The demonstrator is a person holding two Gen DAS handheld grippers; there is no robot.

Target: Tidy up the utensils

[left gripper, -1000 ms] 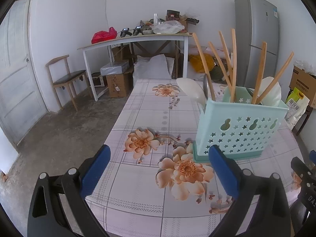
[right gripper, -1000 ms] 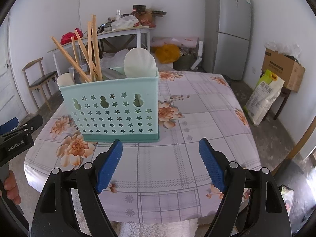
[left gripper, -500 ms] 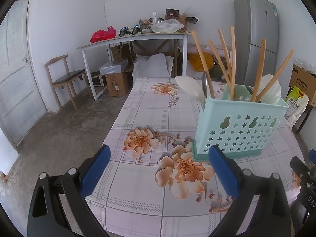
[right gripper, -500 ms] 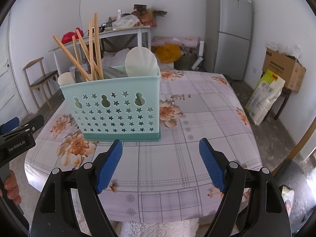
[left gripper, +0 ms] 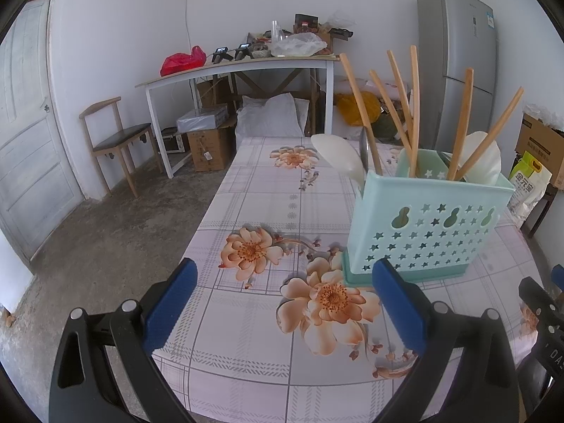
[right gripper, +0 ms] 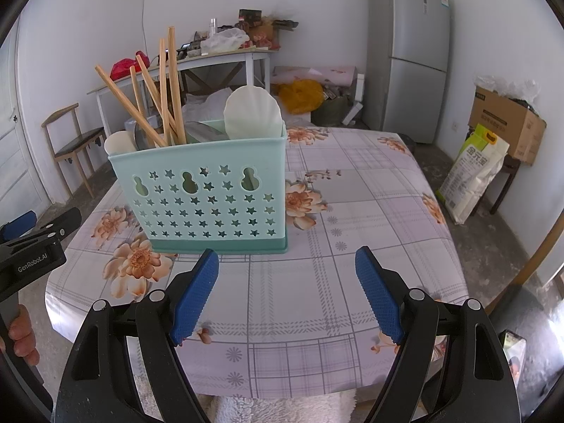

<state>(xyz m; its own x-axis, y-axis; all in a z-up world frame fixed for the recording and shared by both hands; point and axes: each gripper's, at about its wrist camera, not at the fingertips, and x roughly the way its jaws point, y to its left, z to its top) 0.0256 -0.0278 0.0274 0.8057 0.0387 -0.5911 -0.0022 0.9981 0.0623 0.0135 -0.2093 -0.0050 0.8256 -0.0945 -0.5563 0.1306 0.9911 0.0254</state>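
We see the mint utensil caddy [right gripper: 208,190] upright on the floral tablecloth [right gripper: 352,211], chopsticks [right gripper: 165,91] and spoons [right gripper: 252,112] inside. Our left gripper [left gripper: 282,303] and right gripper [right gripper: 287,292], both spread empty just before it, have barely shifted.

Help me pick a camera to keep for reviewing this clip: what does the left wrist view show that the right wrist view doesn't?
Only the left wrist view shows the open left gripper head-on and the pale door.

Only the right wrist view shows the open right gripper head-on and a phone low on the right.

Both show the teal utensil caddy, its wooden chopsticks, white spoons, the floral tablecloth and the fridge.
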